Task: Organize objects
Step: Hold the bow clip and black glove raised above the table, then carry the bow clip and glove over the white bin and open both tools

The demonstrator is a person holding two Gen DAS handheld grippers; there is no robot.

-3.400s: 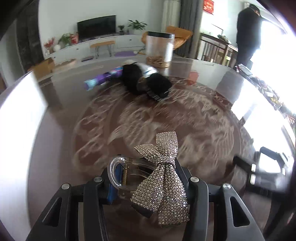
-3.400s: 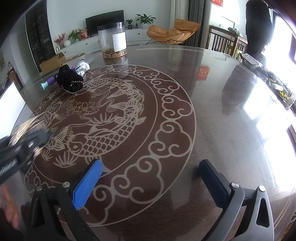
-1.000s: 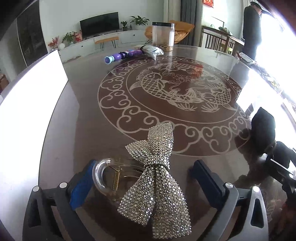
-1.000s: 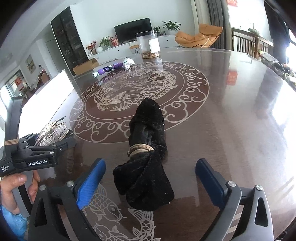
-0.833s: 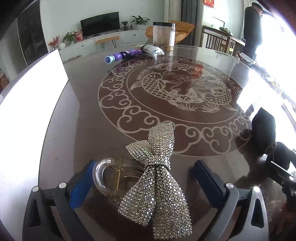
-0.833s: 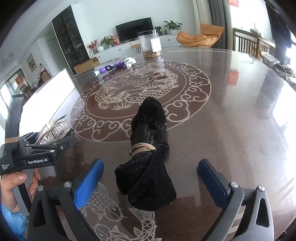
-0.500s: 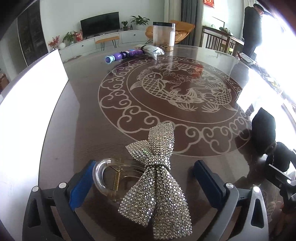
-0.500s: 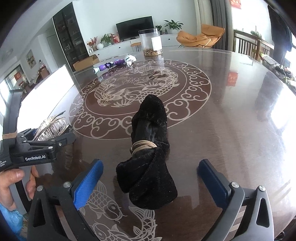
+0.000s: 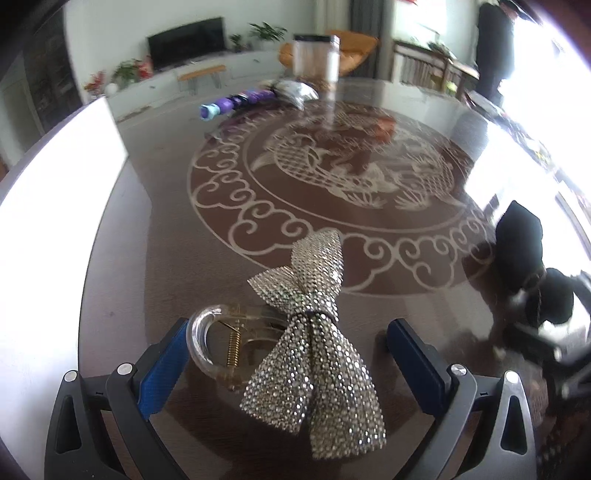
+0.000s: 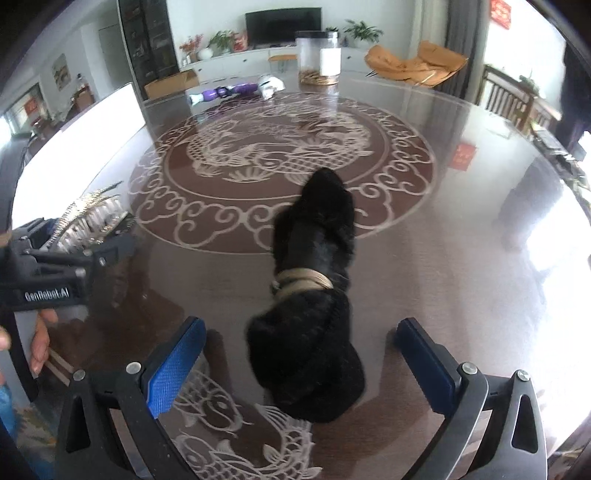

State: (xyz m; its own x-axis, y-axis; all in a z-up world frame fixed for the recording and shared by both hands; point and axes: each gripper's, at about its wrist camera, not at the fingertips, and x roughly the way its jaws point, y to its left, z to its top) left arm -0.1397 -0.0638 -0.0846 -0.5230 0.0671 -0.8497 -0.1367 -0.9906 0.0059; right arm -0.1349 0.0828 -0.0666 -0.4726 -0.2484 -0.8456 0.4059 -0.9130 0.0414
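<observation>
Both grippers, left (image 9: 291, 354) and right (image 10: 295, 354), gape near the table's (image 10: 461, 240) edge. Closing off-centre could skid the rhinestone bow clip (image 9: 314, 332) or black bow (image 10: 314, 295) overboard

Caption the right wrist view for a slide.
Open right gripper straddling a black fuzzy bow on the patterned table.

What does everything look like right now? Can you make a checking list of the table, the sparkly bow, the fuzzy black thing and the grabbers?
Surface: dark glossy table with pale fish inlay.
Job's things: sparkly bow clip and black fuzzy bow, each lying between open fingers.
Clutter: purple tube, silver packet, clear jar at far edge.
Grippers: left gripper open; right gripper open.
Cables: nothing seen.
Surroundings: television, orange chair, standing person.
</observation>
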